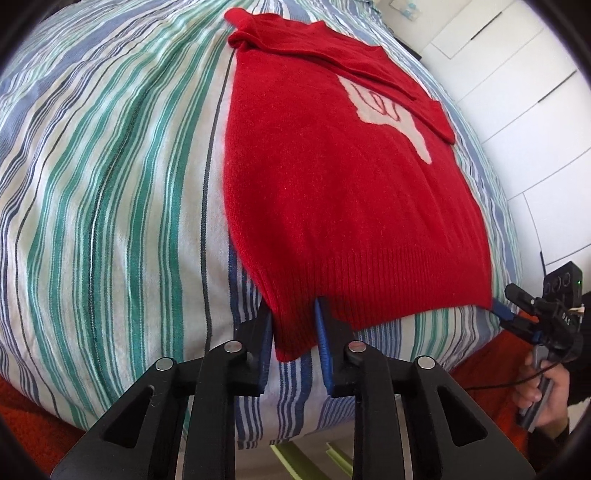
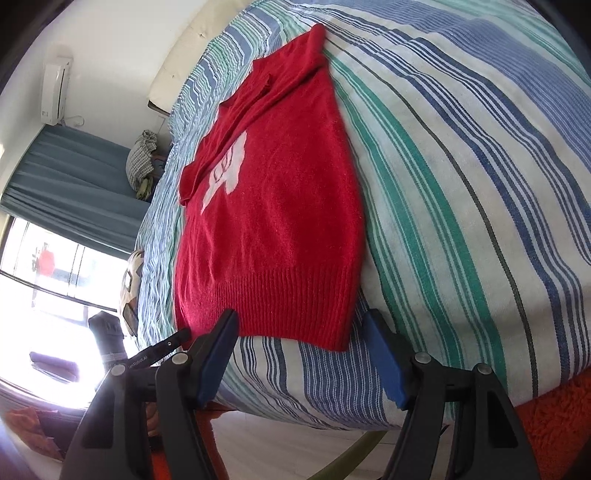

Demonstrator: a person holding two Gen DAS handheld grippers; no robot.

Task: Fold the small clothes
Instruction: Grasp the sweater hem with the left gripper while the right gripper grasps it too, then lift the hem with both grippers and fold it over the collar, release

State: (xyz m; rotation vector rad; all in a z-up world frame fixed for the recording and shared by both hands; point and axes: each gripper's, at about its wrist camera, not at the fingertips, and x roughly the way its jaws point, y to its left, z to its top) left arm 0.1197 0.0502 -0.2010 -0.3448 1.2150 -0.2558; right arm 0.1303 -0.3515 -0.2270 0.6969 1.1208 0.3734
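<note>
Left claw [image 1: 295,332]: I see it clamped on the red sweater [image 1: 332,177] hem corner
Right claw [image 2: 303,354]: open, hem just ahead
Bed [image 1: 110,184]: beneath sweater

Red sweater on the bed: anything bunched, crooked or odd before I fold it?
Mostly flat. The red sweater has one sleeve folded across the white chest design, partly hiding it, and the fabric at the far end is bunched. The hem corner hangs over the bed edge between the left tongs.

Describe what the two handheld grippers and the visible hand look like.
Both the left gripper and right gripper are black, with triangular cut-outs, round silver pins and blue-padded fingers. A thin black cable runs by the hand, which has a dark sleeve.
</note>
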